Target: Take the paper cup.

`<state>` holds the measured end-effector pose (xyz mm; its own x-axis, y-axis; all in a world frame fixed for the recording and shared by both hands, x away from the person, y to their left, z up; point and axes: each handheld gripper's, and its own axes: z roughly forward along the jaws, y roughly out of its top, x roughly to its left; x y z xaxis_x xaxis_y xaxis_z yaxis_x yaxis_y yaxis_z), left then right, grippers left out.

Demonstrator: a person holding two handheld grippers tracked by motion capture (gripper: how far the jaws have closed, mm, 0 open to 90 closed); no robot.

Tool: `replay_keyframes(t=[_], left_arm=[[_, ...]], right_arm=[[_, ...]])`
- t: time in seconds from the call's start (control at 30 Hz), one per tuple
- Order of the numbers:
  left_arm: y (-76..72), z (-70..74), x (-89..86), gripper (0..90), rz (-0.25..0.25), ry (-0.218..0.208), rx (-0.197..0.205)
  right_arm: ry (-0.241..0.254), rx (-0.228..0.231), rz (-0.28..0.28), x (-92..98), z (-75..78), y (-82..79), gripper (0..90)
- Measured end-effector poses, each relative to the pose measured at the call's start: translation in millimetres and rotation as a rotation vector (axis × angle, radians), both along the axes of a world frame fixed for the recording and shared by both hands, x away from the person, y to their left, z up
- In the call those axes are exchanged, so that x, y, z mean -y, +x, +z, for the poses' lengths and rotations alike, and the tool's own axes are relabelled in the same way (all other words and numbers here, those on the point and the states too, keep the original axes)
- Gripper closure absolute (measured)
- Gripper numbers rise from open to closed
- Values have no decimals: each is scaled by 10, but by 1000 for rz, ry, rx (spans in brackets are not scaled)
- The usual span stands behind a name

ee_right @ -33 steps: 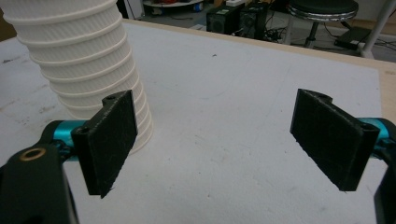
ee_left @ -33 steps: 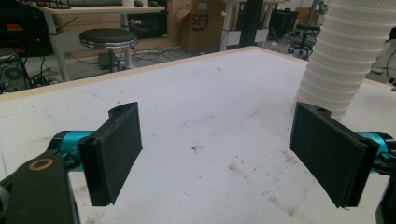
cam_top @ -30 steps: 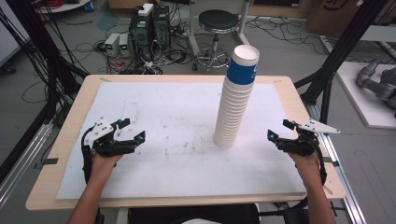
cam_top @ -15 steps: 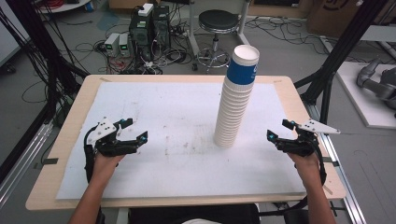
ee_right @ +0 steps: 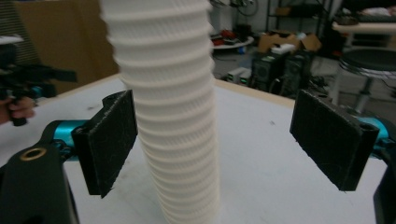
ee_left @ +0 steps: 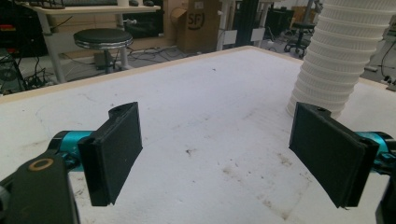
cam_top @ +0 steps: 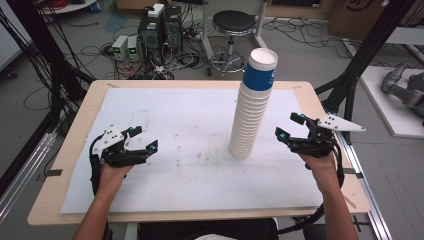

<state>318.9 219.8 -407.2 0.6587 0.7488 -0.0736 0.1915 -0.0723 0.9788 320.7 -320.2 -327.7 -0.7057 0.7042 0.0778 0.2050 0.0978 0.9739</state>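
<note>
Over the last second we see little change. The left tongs (cam_top: 141,138) slide slightly toward the near edge of the surface (cam_top: 165,110), while the right tongs (cam_top: 291,126) keep their place just to the right of the stack of paper cups (cam_top: 252,107). Nothing else on the surface moves. We read this as the approach stage: no cup is yet touched, and the work on the stack has not begun.

The stack stands upright on the white sheet, right of the middle of the surface. Its ribbed white sleeves taper upward to a blue-banded top cup (cam_top: 260,70) with its mouth open to the ceiling.

In the left gripper view we see the left tongs (ee_left: 233,154) spread wide and empty, with bare sheet between the jaws. The foot of the stack (ee_left: 334,60) sits beyond and slightly to the right of them, well apart.

In the right gripper view the right tongs (ee_right: 224,144) are likewise spread wide and hold nothing. The stack (ee_right: 173,102) rises between the jaws but beyond their tips, nearer the jaw at the left of that view. The other hand with its gripper (ee_right: 21,91) shows far off.

We judge that the right tongs are the better placed to close on the stack, and that a grip low on the column risks tipping it.
</note>
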Motion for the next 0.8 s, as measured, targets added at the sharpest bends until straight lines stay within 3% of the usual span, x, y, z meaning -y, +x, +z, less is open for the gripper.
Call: replay_keyframes(t=[0.07,0.27,0.37,0.43,0.53,0.8], left_arm=[[2,0,3,169,-1,2,-3],[8,3,9,169,-6,2,-3],[11,0,-6,169,-2,0,-5],[7,-4,-15,169,-1,-3,-6],[5,-9,-16,169,-1,-2,-9],[4,1,32,169,-12,3,-4]], right_arm=[[3,29,48,-75,86,24,151],[21,44,99,-232,263,213,151],[-25,73,146,-363,416,315,151],[-30,74,163,-406,473,351,150],[-10,69,196,-451,525,401,150],[-18,55,223,-576,556,555,130]])
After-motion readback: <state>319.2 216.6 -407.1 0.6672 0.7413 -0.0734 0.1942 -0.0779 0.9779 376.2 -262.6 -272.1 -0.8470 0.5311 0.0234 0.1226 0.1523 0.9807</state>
